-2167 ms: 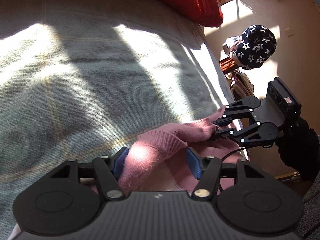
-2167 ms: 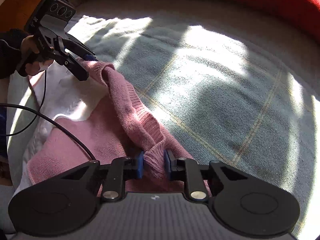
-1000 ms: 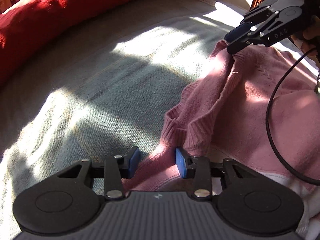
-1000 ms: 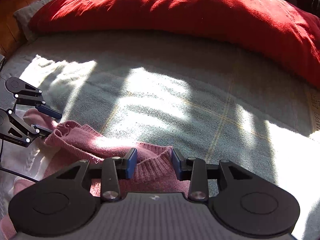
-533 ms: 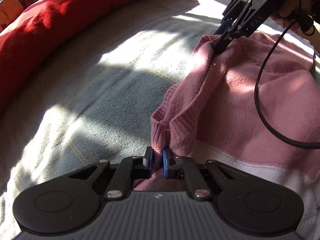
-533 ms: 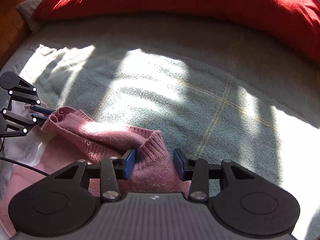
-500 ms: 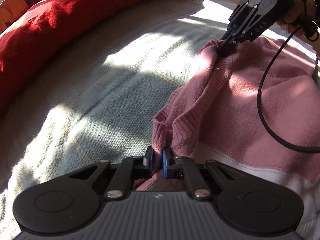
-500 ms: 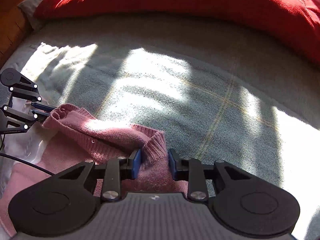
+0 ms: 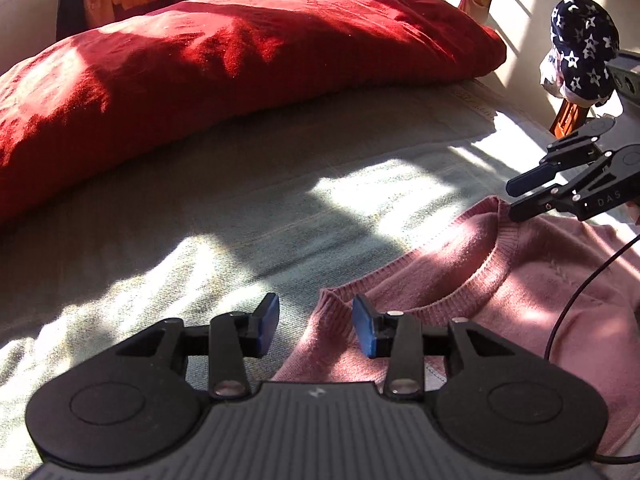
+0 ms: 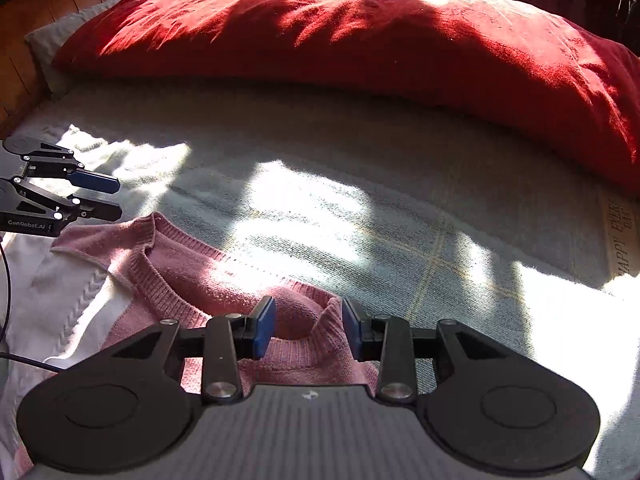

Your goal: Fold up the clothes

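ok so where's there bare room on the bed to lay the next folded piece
The widest free patch is the grey-green woven blanket between the long red pillow and the pink knitted sweater. It continues right of the sweater's collar. The near left side is crowded with sweater, white knit and both hand-held grippers.

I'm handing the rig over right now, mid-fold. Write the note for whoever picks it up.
Left tongs: open, jaws have just been opening; the sweater's shoulder edge lies between the pads, unpressed.
Right tongs: open, also just opened; a raised fold of the knit sits between the pads, released.
Pink sweater: lying on the grey blanket with its round collar facing the red pillow; its white lower part is toward the near edge.
Done: sweater laid down and both shoulders let go.
Left: the folding itself; no fold is visible yet. Regrasp likely needed.
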Tool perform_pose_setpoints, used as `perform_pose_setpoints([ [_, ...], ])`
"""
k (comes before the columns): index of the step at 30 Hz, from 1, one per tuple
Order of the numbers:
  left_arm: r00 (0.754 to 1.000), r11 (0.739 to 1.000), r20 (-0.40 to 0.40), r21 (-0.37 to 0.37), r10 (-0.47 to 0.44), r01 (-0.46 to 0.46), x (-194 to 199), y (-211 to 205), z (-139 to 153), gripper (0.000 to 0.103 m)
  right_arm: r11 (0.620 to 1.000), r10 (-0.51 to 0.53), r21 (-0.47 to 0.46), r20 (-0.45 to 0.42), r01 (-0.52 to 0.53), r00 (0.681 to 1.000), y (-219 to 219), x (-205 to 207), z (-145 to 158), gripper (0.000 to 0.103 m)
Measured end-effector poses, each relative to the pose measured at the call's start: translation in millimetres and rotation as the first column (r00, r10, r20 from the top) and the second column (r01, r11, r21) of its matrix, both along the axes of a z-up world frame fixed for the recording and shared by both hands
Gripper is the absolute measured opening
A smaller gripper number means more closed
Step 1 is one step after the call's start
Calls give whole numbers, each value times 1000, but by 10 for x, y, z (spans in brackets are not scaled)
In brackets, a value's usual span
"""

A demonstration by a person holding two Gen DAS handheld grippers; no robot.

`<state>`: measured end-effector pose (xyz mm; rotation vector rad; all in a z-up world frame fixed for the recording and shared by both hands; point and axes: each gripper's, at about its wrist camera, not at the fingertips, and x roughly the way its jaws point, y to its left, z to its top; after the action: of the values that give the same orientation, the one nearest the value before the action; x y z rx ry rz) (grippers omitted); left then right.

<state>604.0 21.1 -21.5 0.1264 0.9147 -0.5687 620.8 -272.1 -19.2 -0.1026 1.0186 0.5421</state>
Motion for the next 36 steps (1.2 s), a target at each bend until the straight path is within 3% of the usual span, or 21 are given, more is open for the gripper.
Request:
perform_pose_setpoints([
  [3,993,996,-120,-91,-11,1,9,-56,-186,51,999,26,26,-41,-25,999,158,5,-80,53],
  [5,984,996,-174,-78,31,-45,76,-82,-379,51,1000,16,5,-69,-16,998,267,77,-246,53],
  [8,979,987,-182,-114,89,-110,196,-36,-506,51,997,-59,51,-89,64,994,245,284,-454,52],
  [12,980,979,-158,-141,125,-147,189,-11,-379,50,984,-111,127,-115,125,987,137,313,-355,53],
  [18,978,981,-166,-125,130,-152,-89,88,-181,54,988,-136,64,-83,141,987,-96,-31,17,60],
  [21,963,975,-215,-119,161,-189,-267,154,-249,60,980,-181,63,-99,187,979,-259,-244,62,68],
  [25,931,963,-295,-92,216,-253,-498,220,-437,60,964,-248,37,-223,262,943,-415,-419,-306,70],
  [27,934,967,-287,-79,212,-243,-608,238,-395,61,958,-266,31,-266,284,927,-467,-548,-418,70],
  [30,933,966,-287,-74,218,-248,-662,276,-322,61,955,-276,38,-251,294,928,-468,-625,-255,70],
  [36,930,954,-275,-101,245,-281,-570,216,-284,62,978,-130,154,-92,143,987,8,-207,82,70],
])
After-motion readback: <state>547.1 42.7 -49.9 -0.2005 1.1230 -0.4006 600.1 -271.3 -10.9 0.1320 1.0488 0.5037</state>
